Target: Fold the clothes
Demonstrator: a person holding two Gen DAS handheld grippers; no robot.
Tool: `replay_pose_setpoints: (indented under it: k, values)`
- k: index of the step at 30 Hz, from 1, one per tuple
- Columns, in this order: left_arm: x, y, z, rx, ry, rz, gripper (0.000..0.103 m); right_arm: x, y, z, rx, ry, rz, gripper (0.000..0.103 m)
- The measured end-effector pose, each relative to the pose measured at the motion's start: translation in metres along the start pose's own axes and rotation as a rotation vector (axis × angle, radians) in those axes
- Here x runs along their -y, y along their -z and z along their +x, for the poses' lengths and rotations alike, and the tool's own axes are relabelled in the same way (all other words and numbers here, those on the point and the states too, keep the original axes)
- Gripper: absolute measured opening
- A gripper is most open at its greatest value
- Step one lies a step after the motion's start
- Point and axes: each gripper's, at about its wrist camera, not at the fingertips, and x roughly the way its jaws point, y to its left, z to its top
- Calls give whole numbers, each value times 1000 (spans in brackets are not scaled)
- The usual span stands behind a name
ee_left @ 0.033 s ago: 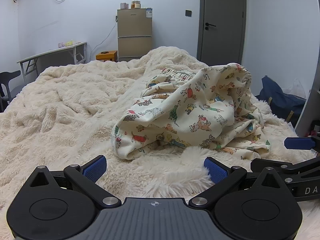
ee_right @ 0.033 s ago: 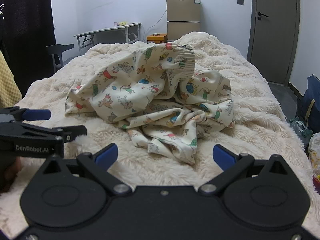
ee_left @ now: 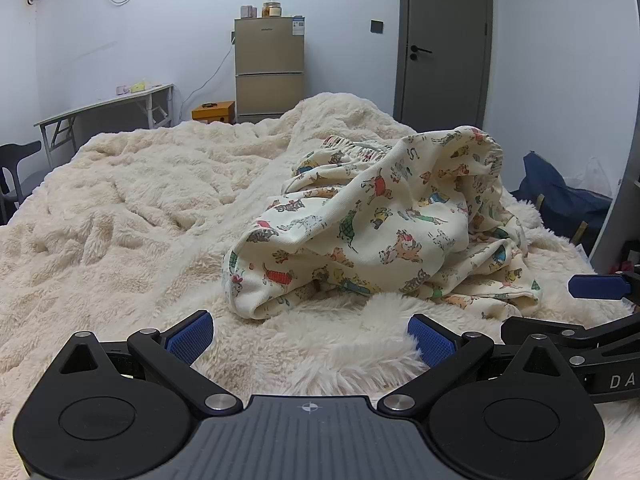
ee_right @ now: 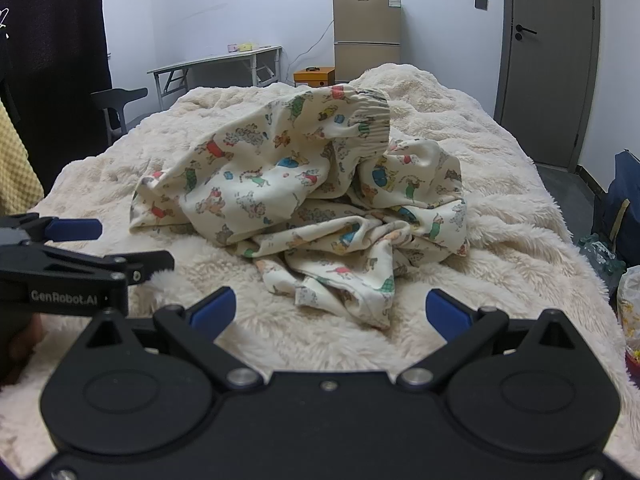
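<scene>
Lying in a crumpled heap near the middle of the bed [ee_left: 120, 208], the garment [ee_left: 384, 224] is ahead of both grippers and touches neither. It is cream cloth with small printed animals, and an elastic waistband [ee_right: 370, 114] stands up on the far side of the heap.

The left gripper [ee_left: 310, 334] is wide open and holds nothing; between its blue pads there is only blanket. From it, the heap is ahead and a little to the right, with a rounded fold [ee_left: 248, 292] as the nearest part. The right gripper [ee_right: 328, 308] is also wide open and empty. From it, the heap is straight ahead, and a loose hem corner [ee_right: 344, 300] comes forward nearly between its pads, toward the near edge of the bed.

So the right gripper seems nearer to the cloth. The heap looks wider across the bed than deep, but its true long axis I cannot tell while it is so crumpled. Probably the hem corner is the easiest first grasp.
</scene>
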Motion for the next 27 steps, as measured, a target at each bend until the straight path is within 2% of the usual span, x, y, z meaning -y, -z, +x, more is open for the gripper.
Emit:
replay_pose_setpoints:
  k: [27]
  values:
    - [1, 1, -1, 5, 10, 10, 103, -1, 1, 1, -7, -6, -5, 103]
